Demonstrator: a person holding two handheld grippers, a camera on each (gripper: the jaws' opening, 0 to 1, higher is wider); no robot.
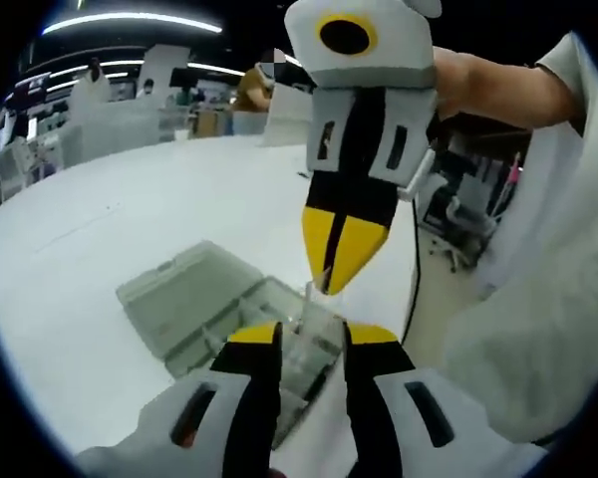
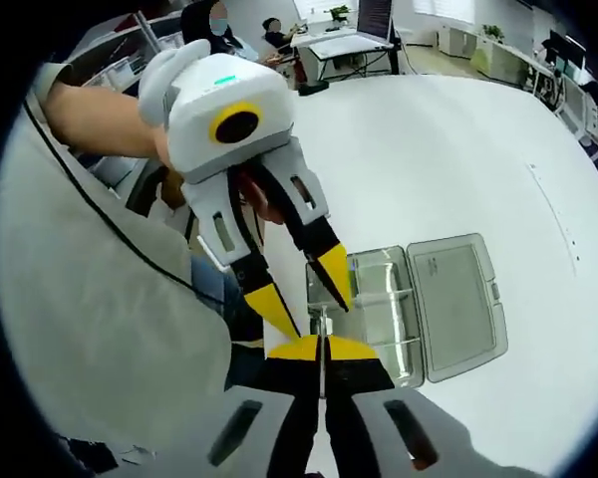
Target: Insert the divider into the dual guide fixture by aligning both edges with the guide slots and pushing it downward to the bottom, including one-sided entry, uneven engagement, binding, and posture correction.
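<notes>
A clear plastic box lies on the white table with its lid folded flat open beside it. Inside the box, thin clear walls split the space into several compartments; whether anything lies in them cannot be told.

In the right gripper view, the right gripper has its yellow-tipped jaws pressed together on a thin clear divider. The divider stands upright just ahead of the tips, over the near edge of the box.

In the same view the left gripper comes in from the left. Its jaws are spread apart, one tip on each side of the divider's top. No touch can be confirmed.

In the left gripper view, the own jaws rise apart from the bottom, and the box sits between and just beyond their tips. The right gripper hangs from above with tips closed, and the divider shows faintly below them, reaching down toward the box. The open lid lies to the left of the jaws.
</notes>
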